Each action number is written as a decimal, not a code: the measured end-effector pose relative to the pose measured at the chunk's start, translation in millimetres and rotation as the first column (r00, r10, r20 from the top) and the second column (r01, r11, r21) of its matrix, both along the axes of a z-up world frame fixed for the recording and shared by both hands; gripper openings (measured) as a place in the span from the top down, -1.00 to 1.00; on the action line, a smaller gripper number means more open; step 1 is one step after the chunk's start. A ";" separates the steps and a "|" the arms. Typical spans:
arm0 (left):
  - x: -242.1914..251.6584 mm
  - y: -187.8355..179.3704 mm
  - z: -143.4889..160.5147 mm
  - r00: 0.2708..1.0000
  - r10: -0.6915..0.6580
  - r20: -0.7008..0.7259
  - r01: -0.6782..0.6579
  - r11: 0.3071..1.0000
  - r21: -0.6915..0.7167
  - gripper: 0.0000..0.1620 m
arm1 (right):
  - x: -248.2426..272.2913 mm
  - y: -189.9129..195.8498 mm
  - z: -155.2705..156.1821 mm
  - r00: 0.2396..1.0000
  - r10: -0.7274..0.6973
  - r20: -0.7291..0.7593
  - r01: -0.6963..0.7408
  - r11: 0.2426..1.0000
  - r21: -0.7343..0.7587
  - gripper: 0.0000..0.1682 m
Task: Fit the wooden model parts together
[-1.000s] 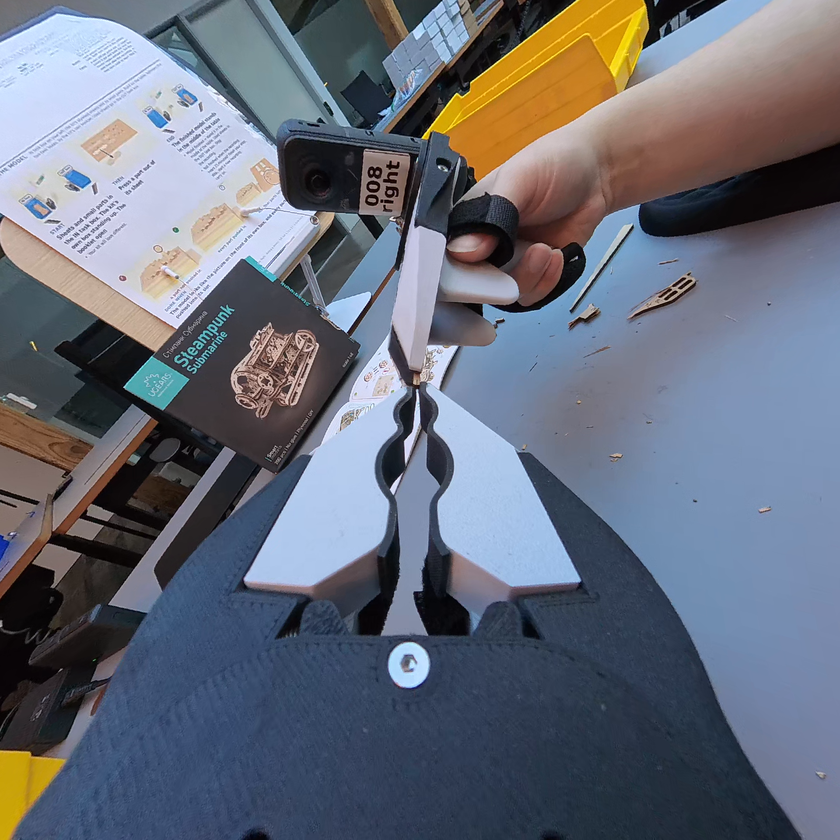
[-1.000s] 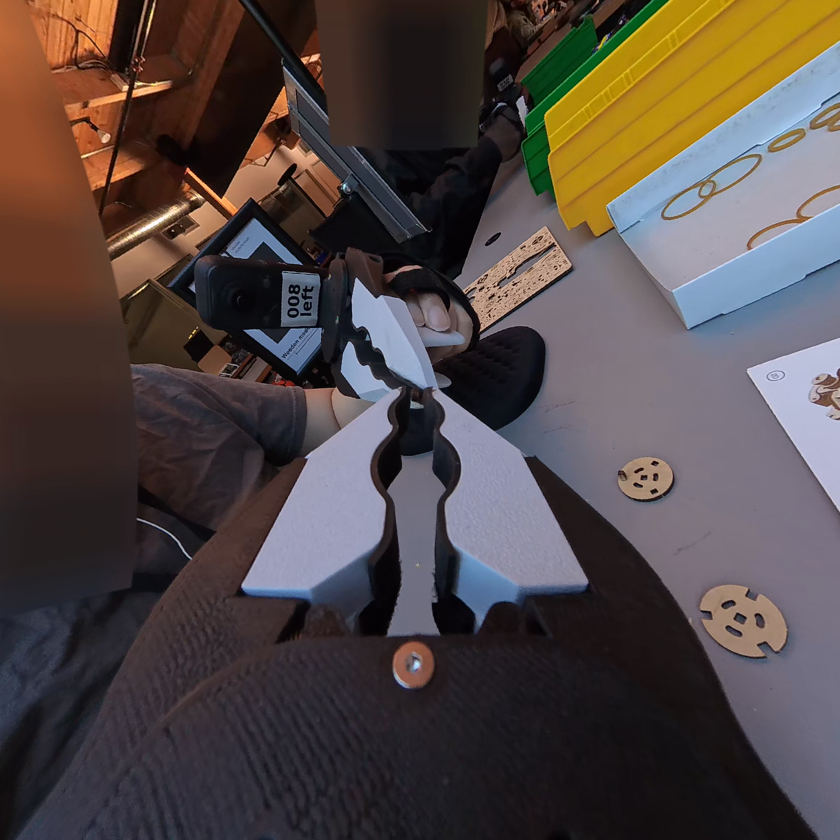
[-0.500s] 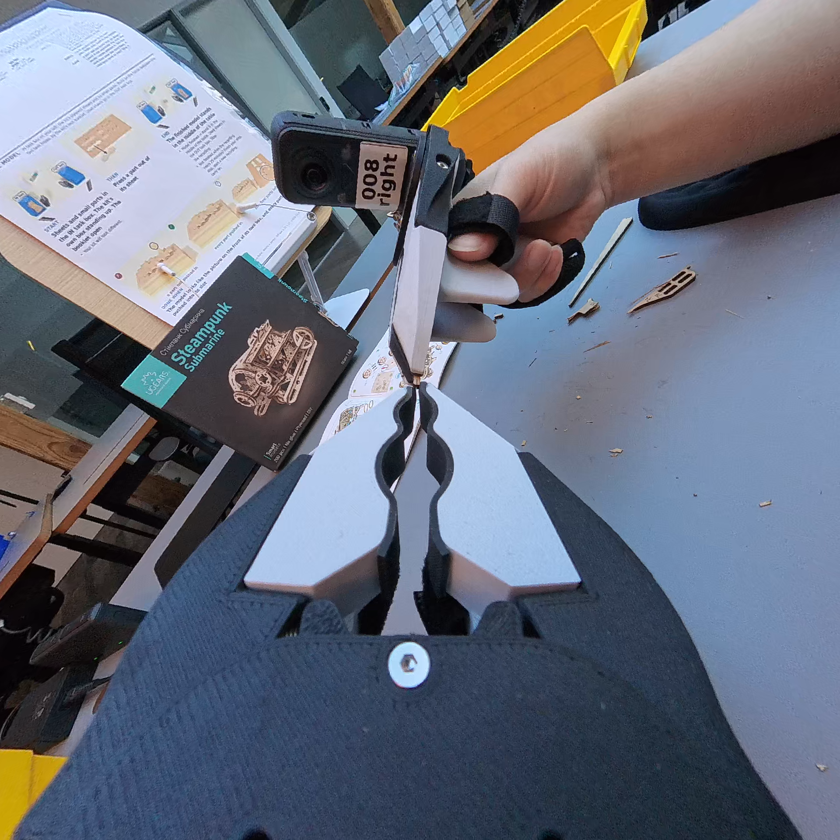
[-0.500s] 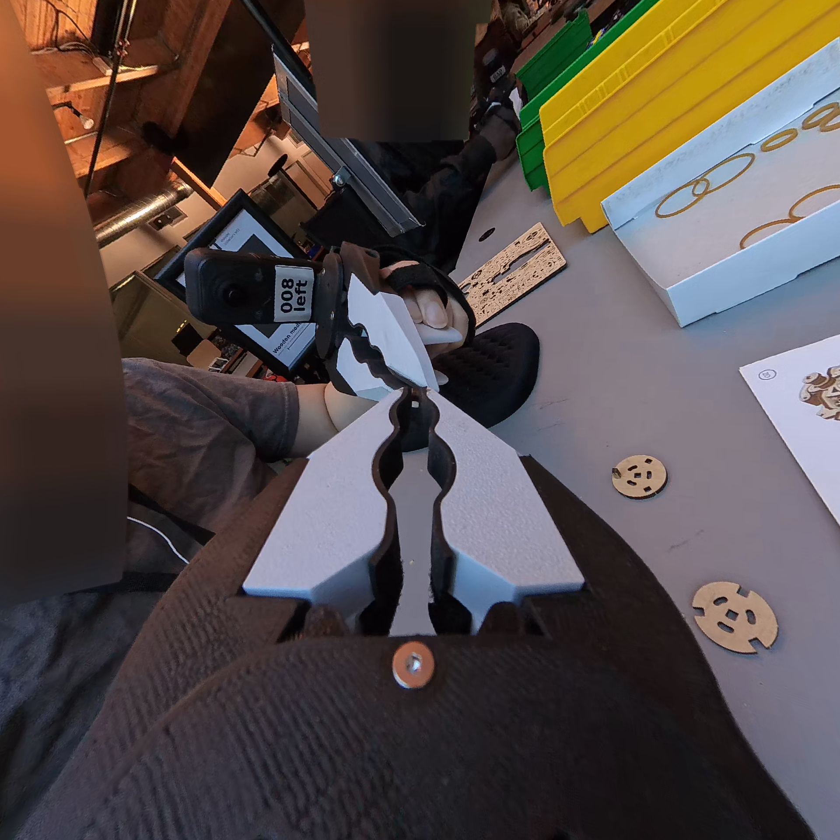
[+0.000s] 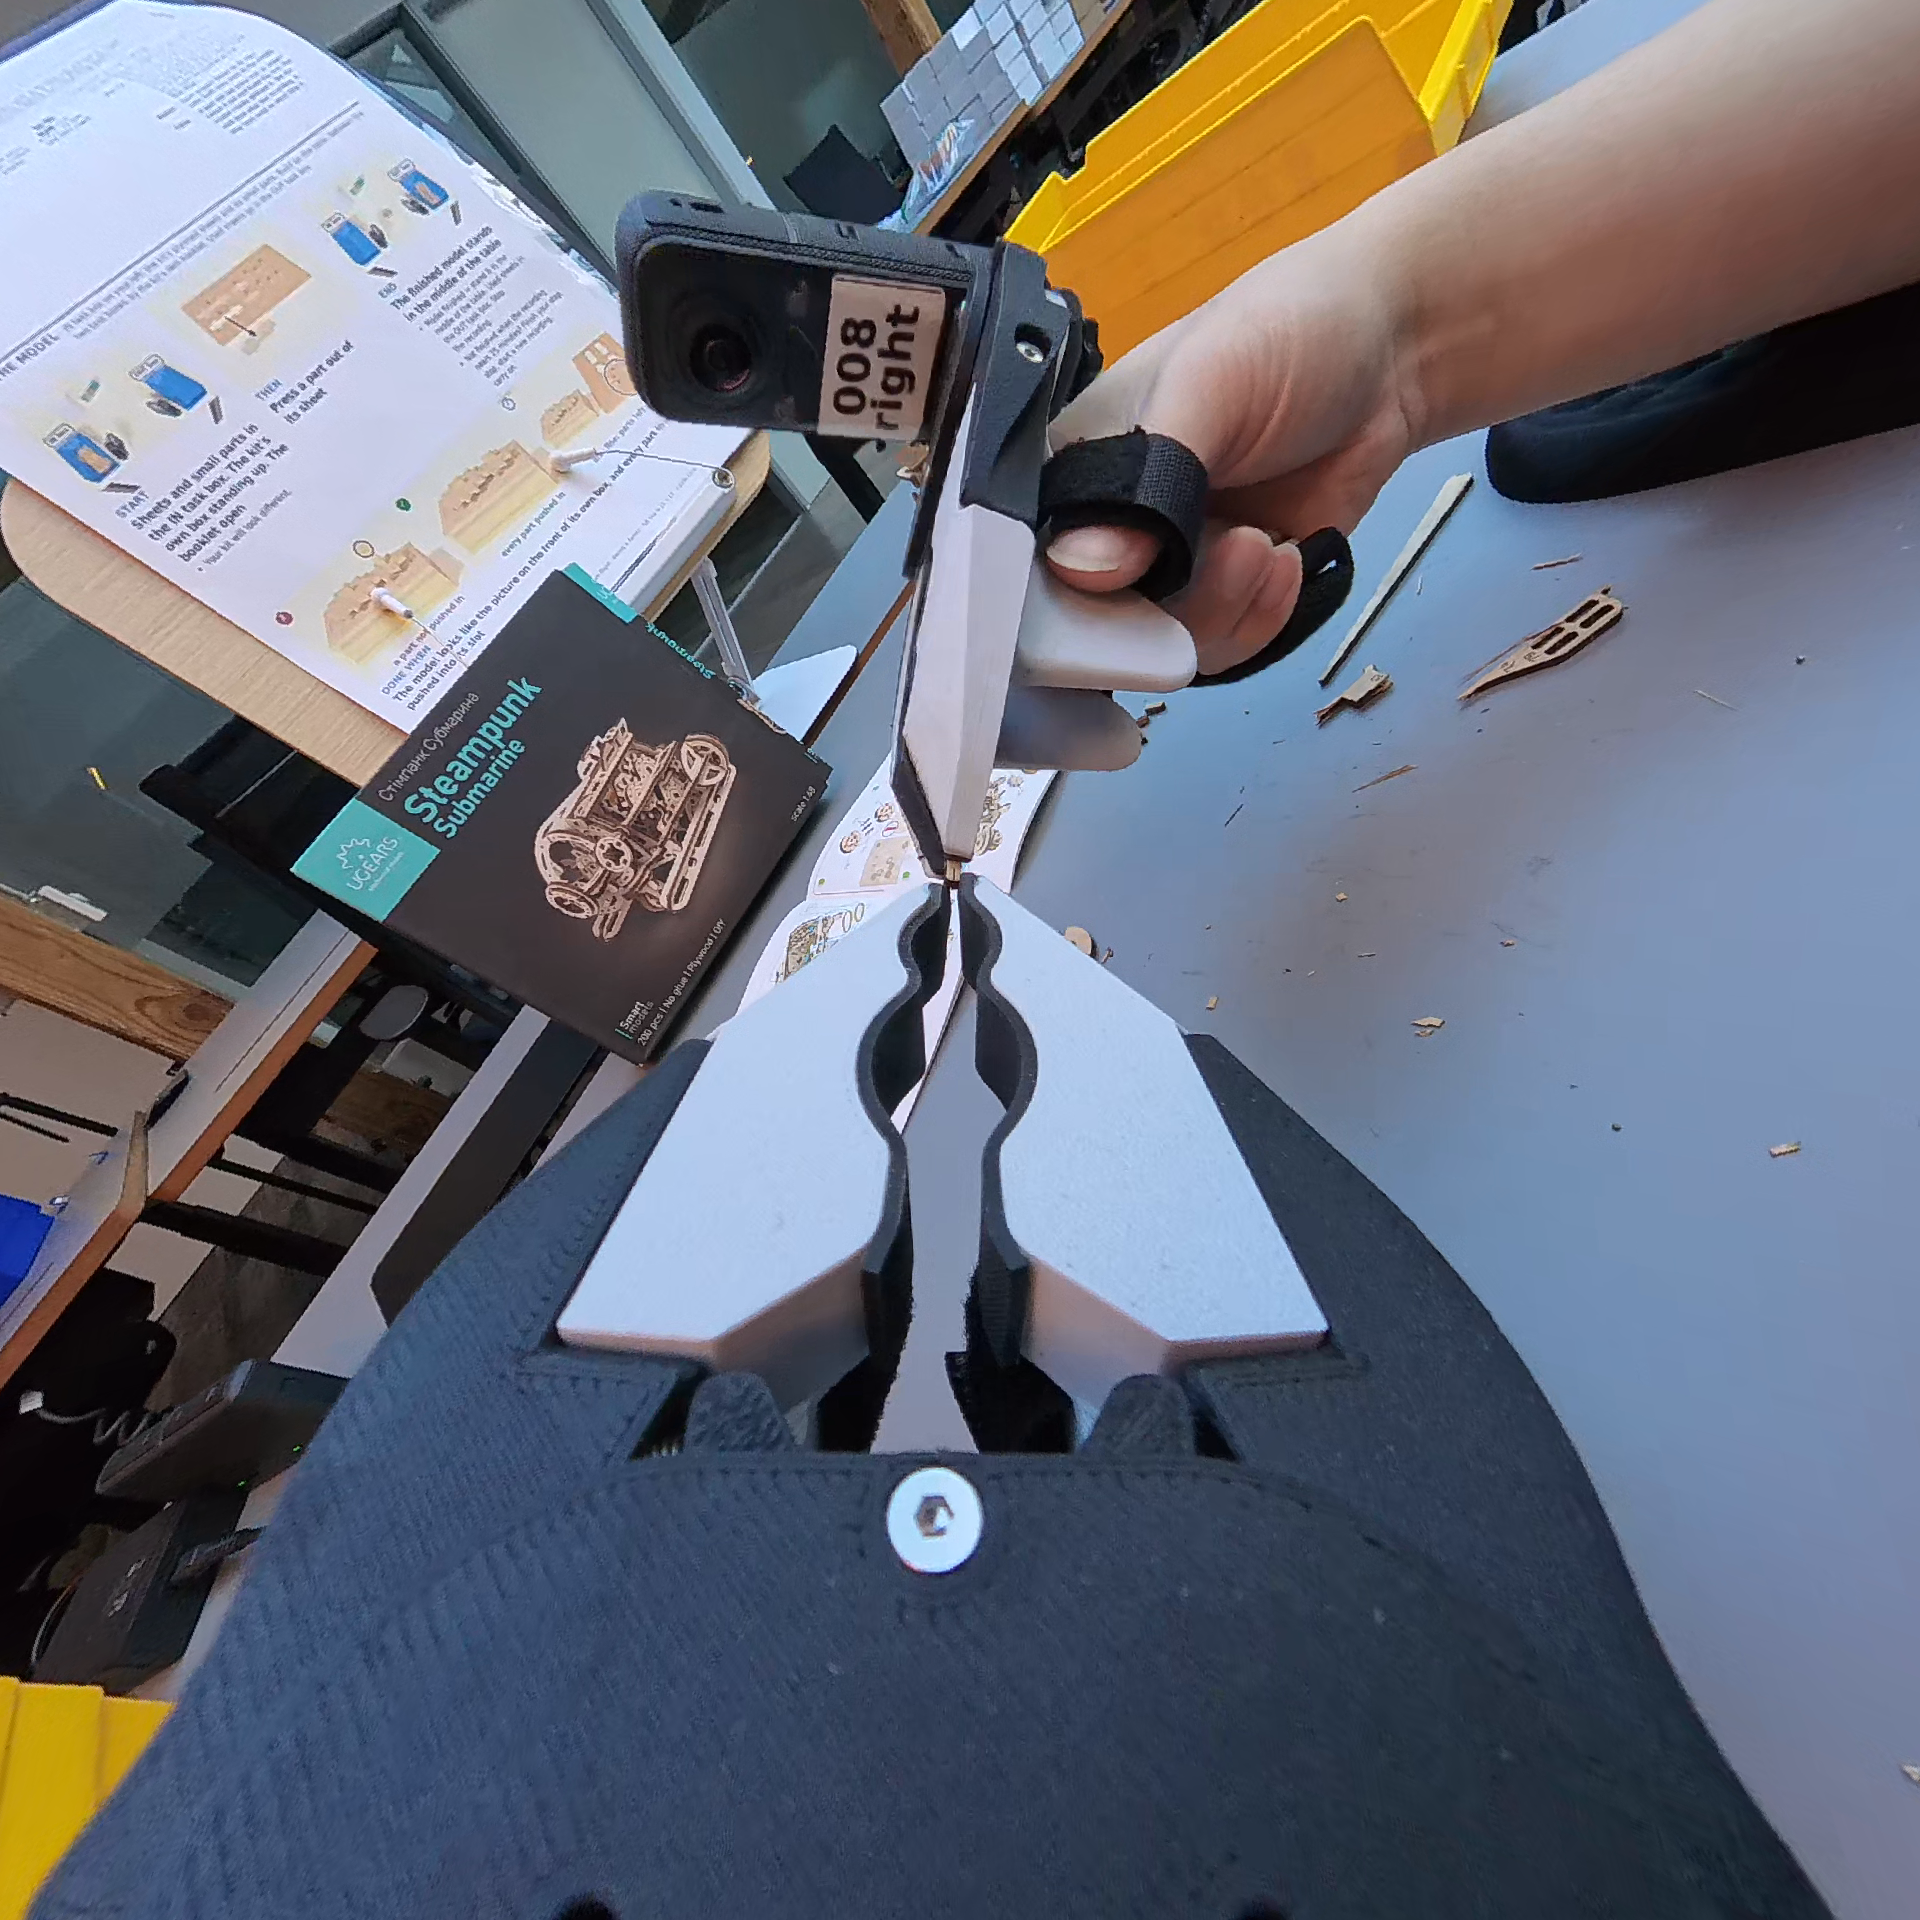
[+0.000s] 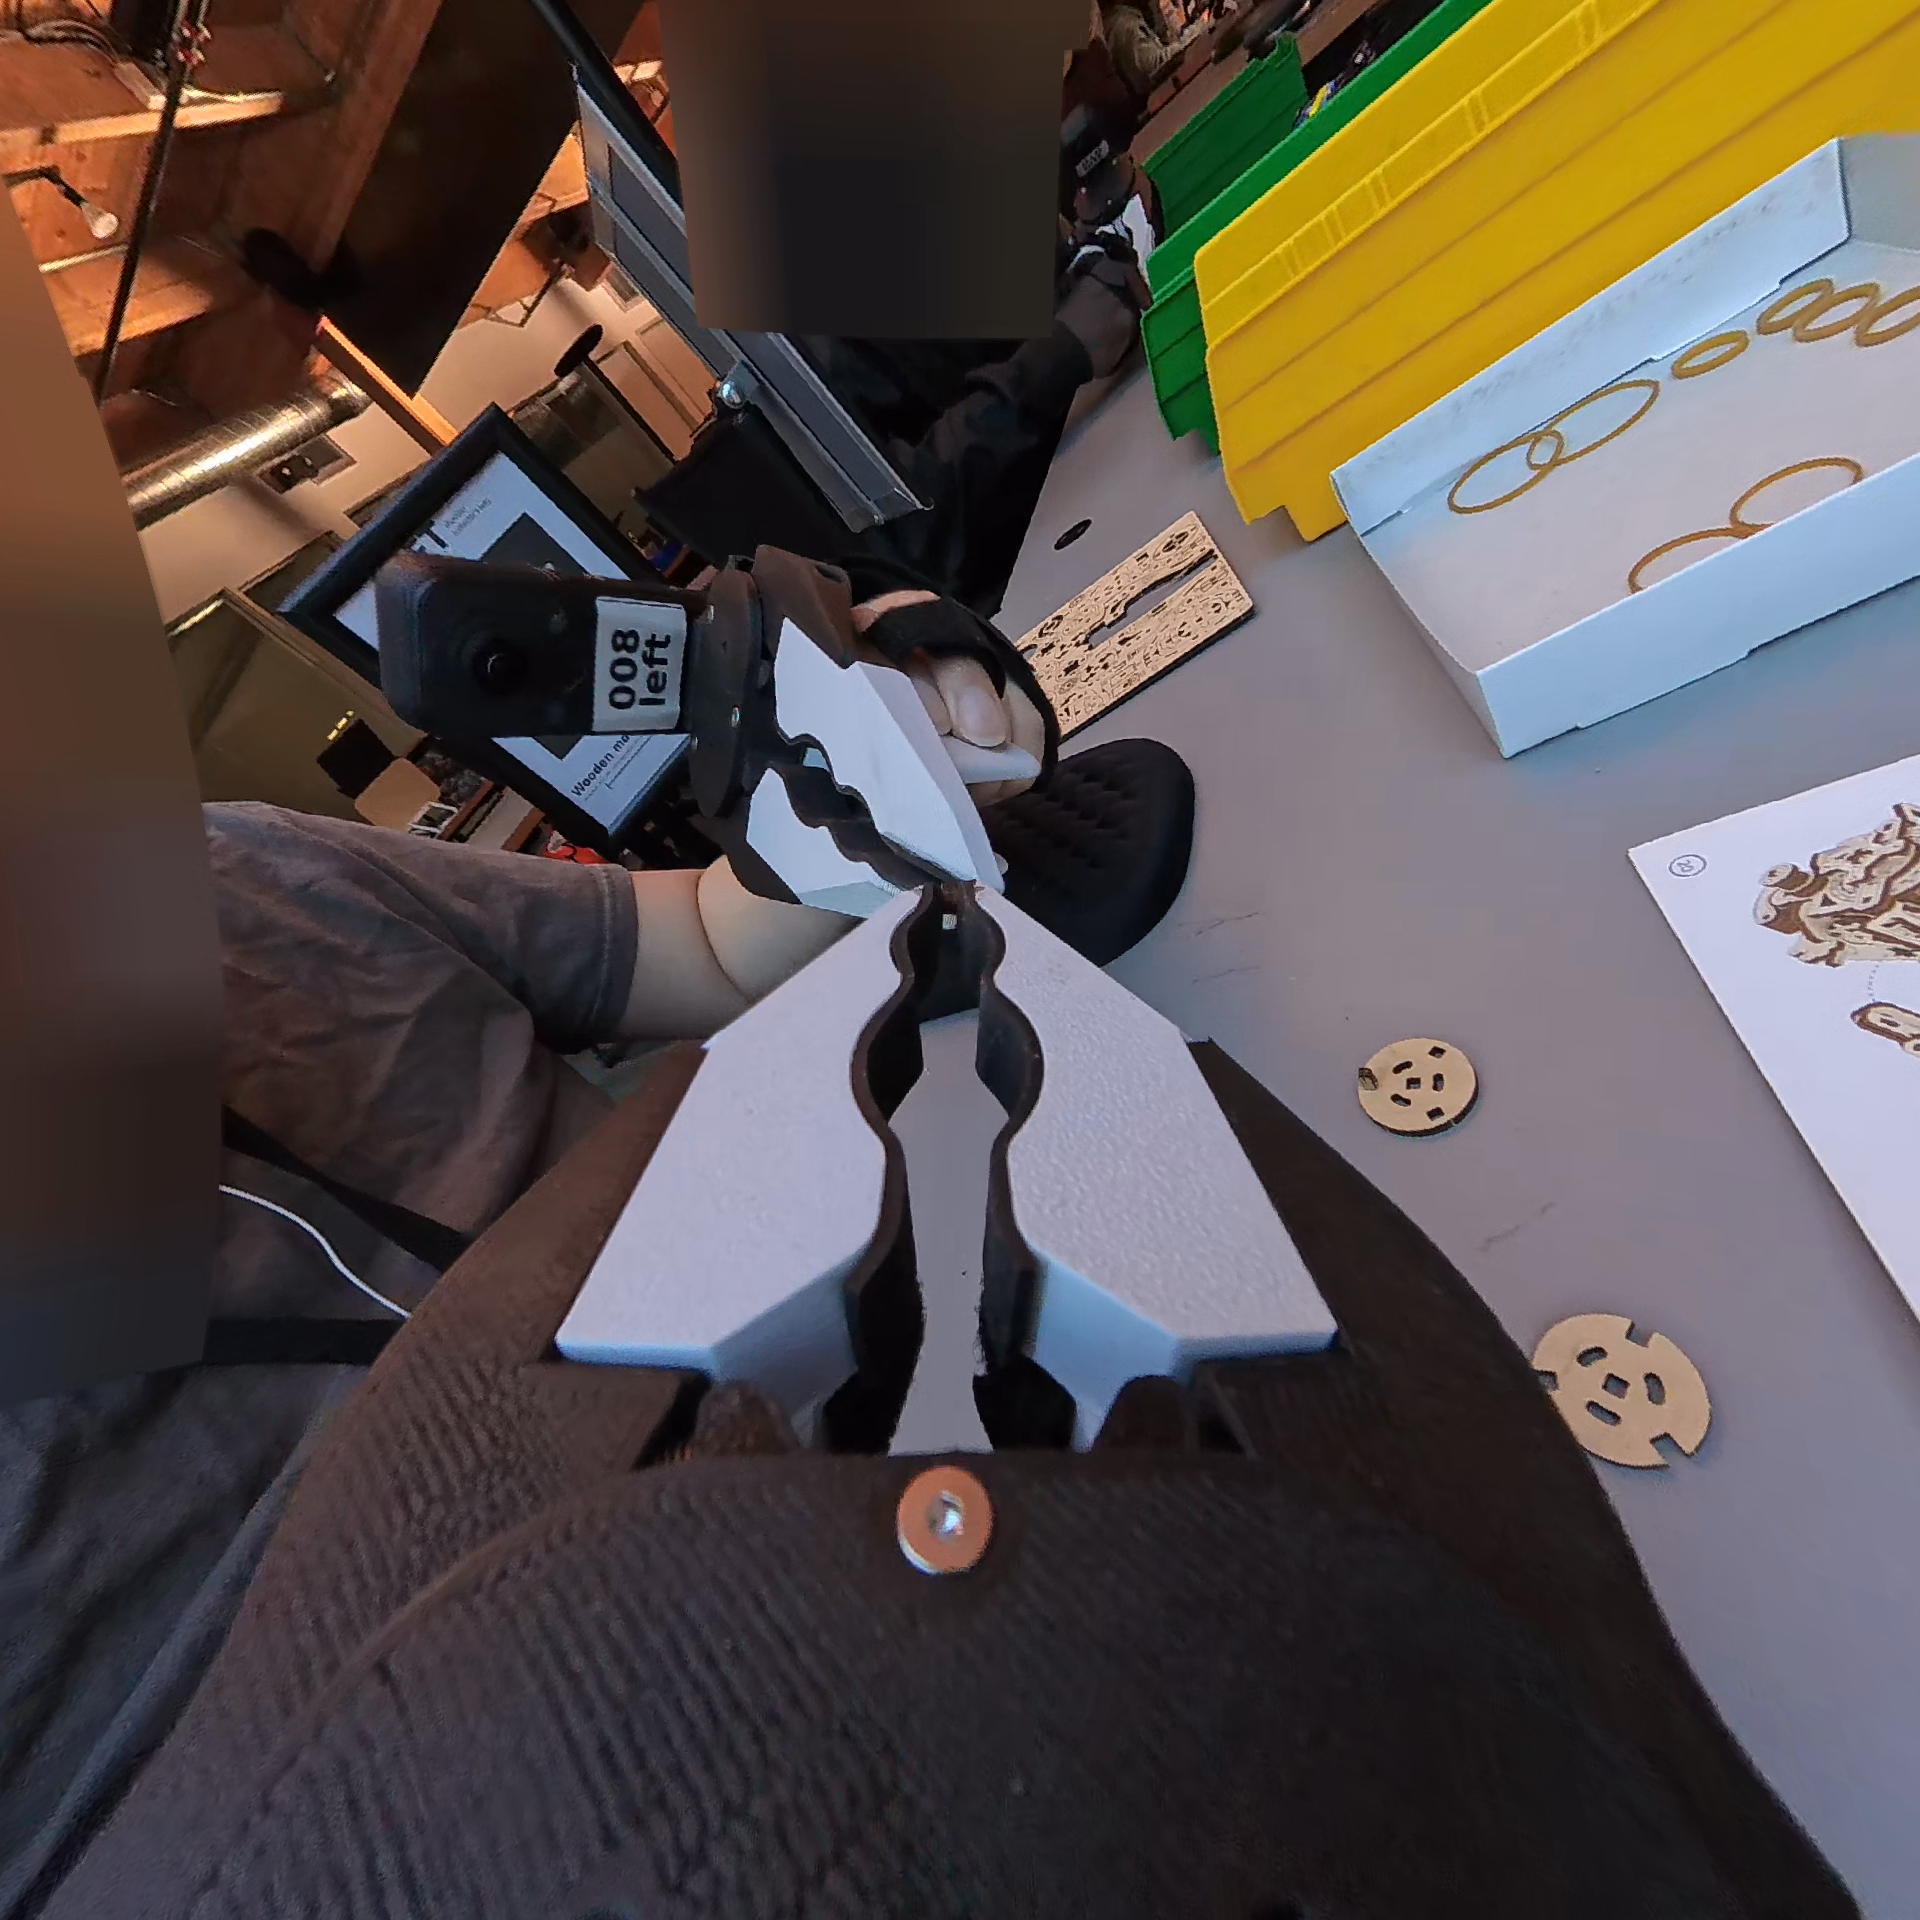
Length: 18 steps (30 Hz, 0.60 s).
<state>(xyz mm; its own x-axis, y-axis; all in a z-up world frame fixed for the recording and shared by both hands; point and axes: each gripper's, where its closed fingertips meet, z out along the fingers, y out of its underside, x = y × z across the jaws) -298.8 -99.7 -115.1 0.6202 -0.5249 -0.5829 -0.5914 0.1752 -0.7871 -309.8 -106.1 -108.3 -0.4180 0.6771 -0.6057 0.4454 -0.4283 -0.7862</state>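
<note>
Left wrist view: the left gripper and right gripper meet tip to tip above the tabletop, each pinched shut on one tiny wooden part.

Light, thin and likely brittle, it suits a fingertip hold; two wooden discs lie loose nearby.

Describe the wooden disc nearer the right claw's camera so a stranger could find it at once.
Start at the white instruction sheet on the grey table. Two round wooden discs lie beside it. Pick the nearer disc: larger in view, with notches cut into its rim, unlike the far disc.
</note>
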 end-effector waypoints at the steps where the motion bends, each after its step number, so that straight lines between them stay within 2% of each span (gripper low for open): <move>1: 0.1 -0.1 0.5 1.000 0.000 0.004 0.000 1.000 0.003 1.00 | 0.2 0.1 0.5 1.000 -0.001 -0.004 0.001 1.000 0.012 0.99; 3: -1.0 0.5 0.4 1.000 0.001 0.025 -0.001 1.000 -0.006 0.96 | -0.4 2.9 -0.8 1.000 -0.022 0.000 0.022 0.998 0.052 0.99; 5: -8.5 5.3 -3.9 0.997 0.026 0.069 -0.023 0.998 -0.052 0.78 | -0.8 12.7 -7.2 0.997 -0.073 0.023 0.070 0.990 0.119 0.99; 7: -15.8 10.0 -15.8 0.992 0.032 0.118 -0.012 0.986 -0.167 0.72 | 0.2 24.3 -19.8 0.988 -0.125 0.091 0.106 0.976 0.191 0.99; 10: -27.4 15.5 -44.8 0.993 0.013 0.120 0.039 0.906 -0.421 0.63 | -0.9 44.0 -45.9 0.945 -0.238 0.226 0.149 0.924 0.352 0.99; 13: -39.1 26.5 -60.5 0.995 -0.014 0.099 0.066 0.840 -0.538 0.53 | -7.2 46.5 -64.7 0.895 -0.272 0.352 0.109 0.901 0.419 0.99; 15: -41.3 31.2 -69.5 0.994 -0.039 0.103 0.094 0.791 -0.605 0.57 | -12.1 46.4 -77.3 0.861 -0.281 0.424 0.079 0.898 0.434 0.99; 18: -34.0 35.0 -72.7 0.988 -0.084 0.131 0.148 0.758 -0.636 0.58 | -15.9 50.7 -93.0 0.808 -0.303 0.506 0.061 0.896 0.439 0.99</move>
